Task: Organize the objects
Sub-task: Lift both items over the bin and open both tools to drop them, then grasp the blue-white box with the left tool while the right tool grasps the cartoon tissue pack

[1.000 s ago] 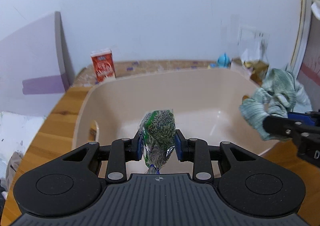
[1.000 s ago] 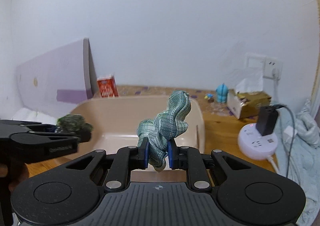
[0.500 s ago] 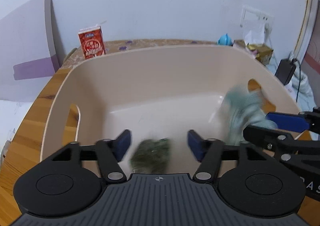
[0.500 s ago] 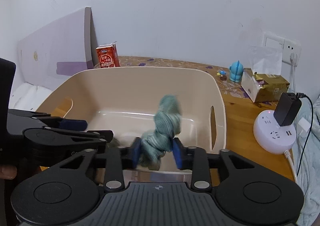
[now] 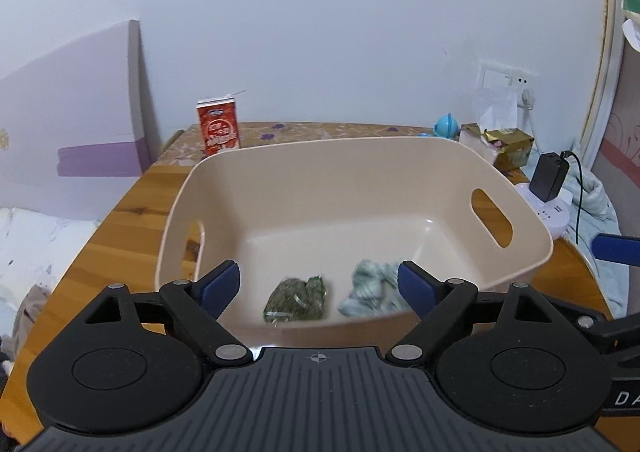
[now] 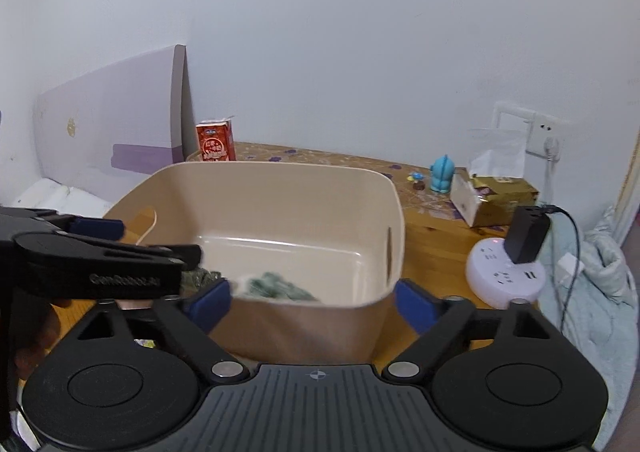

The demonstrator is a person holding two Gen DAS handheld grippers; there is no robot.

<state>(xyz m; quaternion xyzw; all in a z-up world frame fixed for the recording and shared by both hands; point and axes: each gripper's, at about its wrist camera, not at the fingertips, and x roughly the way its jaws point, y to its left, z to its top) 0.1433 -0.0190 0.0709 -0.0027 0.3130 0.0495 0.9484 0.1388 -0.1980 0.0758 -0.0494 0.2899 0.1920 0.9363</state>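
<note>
Both the left gripper (image 5: 319, 286) and right gripper (image 6: 312, 302) have just been opening and stand released, nothing between them, above the beige bin (image 5: 532, 228), where the light crinkly green packet (image 5: 296, 298) and soft cloth (image 5: 370, 288), pinchable anywhere, lie on its floor.

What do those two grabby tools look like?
Both look alike. The left tool and the right tool are black plastic, with two round discs, silver screws and a ribbed grey middle bearing a small crosshair mark. Their fingertips wear dark blue pads. The left tool's side carries pale lettering.
</note>
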